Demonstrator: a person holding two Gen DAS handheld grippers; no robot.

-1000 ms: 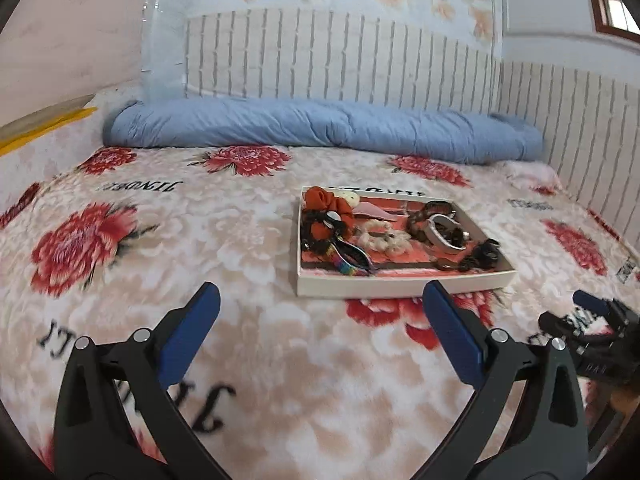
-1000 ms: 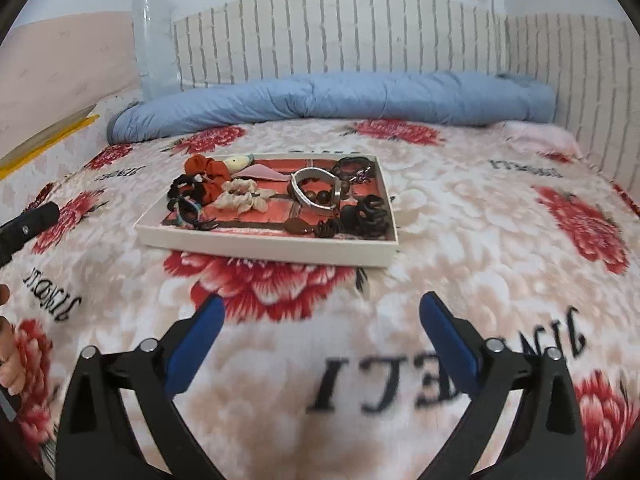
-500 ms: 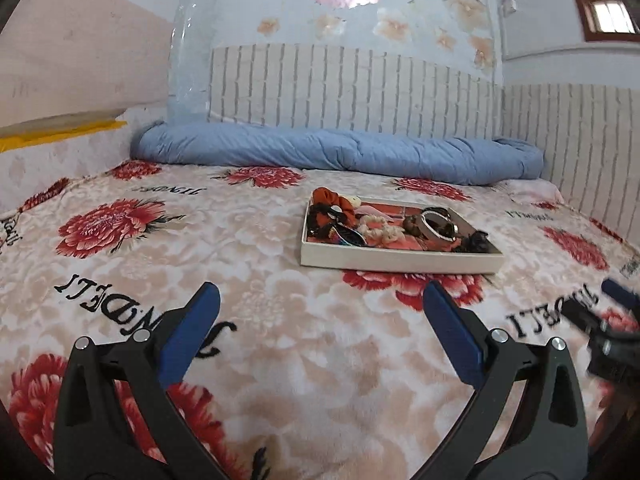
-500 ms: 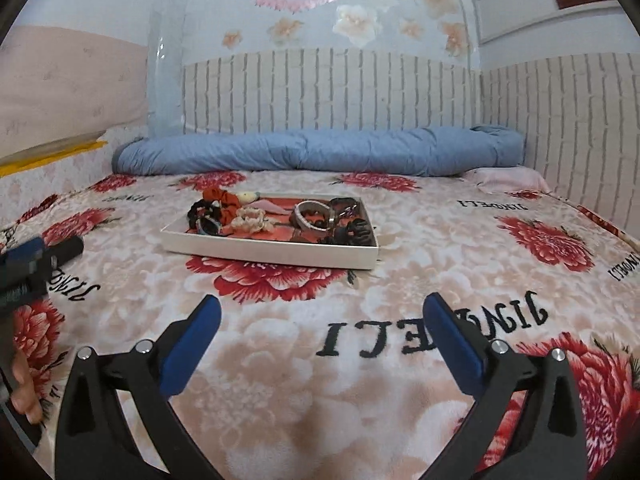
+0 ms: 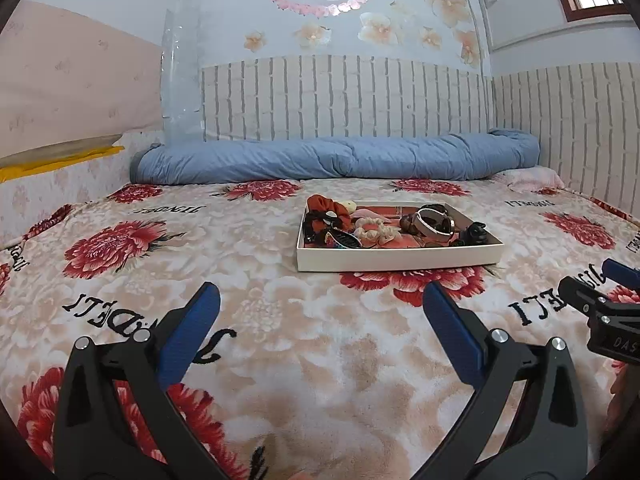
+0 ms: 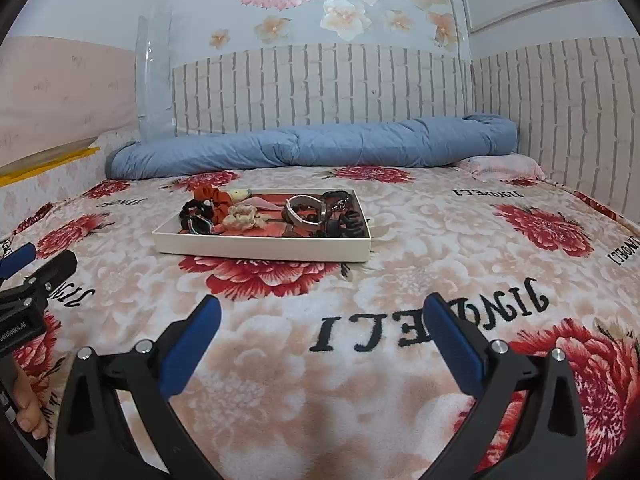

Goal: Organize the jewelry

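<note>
The left gripper (image 5: pixel 320 312) hangs low over the bed (image 5: pixel 280 344), its blue fingers (image 5: pixel 192 332) wide apart and holding nothing. The right gripper (image 6: pixel 320 320) is the same, fingers (image 6: pixel 452 340) spread and empty. Both are well apart from the tray (image 5: pixel 396 258), which lies further up the bed on the flowered blanket (image 6: pixel 400 280). Inside the tray are a rust scrunchie (image 5: pixel 326 204), a cream scrunchie (image 6: pixel 244 216), a bangle (image 6: pixel 306 210) and a black claw clip (image 6: pixel 346 226), close together. A rolled blue quilt (image 5: pixel 340 158) lies along the wall behind.
</note>
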